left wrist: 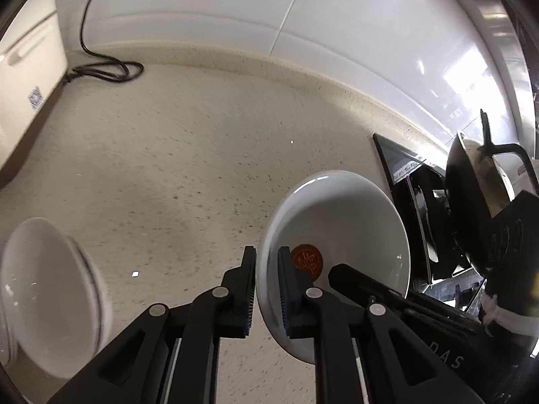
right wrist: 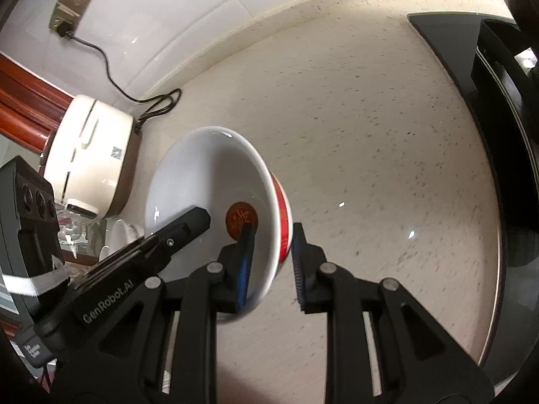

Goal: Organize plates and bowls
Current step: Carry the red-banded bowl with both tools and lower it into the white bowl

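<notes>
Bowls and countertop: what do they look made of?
Bowl in the left gripper: glazed ceramic by the look, glossy white with highlights and a red seal mark. Red-banded bowl in the right gripper: likewise. Countertop: speckled beige, probably stone or composite, satin.

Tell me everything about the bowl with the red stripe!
The bowl is glossy white inside, like ceramic, with a red band around its outside and a round red seal mark at the bottom. It is tipped on its side, lifted above the speckled counter. The right gripper pinches its rim, one of the fingers inside, the other outside.
</notes>
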Tool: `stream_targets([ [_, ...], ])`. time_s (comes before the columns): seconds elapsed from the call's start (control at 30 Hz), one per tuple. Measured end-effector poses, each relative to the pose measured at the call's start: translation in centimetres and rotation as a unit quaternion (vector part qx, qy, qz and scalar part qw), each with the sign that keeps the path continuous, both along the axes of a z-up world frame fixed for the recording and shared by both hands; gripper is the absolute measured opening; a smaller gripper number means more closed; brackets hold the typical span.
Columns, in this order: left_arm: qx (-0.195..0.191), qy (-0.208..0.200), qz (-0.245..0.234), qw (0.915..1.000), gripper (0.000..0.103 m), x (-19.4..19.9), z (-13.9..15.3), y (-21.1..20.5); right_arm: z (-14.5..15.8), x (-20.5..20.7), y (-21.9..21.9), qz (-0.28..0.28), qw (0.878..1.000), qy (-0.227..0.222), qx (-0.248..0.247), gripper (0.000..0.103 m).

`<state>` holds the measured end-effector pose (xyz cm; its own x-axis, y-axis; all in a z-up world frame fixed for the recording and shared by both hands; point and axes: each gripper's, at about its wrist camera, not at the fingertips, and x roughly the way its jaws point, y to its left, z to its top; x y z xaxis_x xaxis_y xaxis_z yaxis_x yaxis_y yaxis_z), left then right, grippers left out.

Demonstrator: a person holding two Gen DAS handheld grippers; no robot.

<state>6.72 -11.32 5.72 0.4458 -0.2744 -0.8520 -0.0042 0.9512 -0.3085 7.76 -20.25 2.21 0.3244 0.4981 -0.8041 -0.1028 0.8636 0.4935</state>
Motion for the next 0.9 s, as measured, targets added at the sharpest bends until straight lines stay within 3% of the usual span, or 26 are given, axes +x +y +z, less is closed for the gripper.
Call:
stream_targets([
  [0.37,0.02,-0.053,0.038,0.9977,0.013,-2.9,3.4,5.5,3.0,-2.6,5.5,0.042,0.999,-0.029,0.012,0.025],
  [0.9,0.011,-0.037,0.117,0.9923,0.014,-5.6,2.6,14.0,3.8,-4.1,15.1,0.131,0.99,-0.045,-0.002,0.025],
])
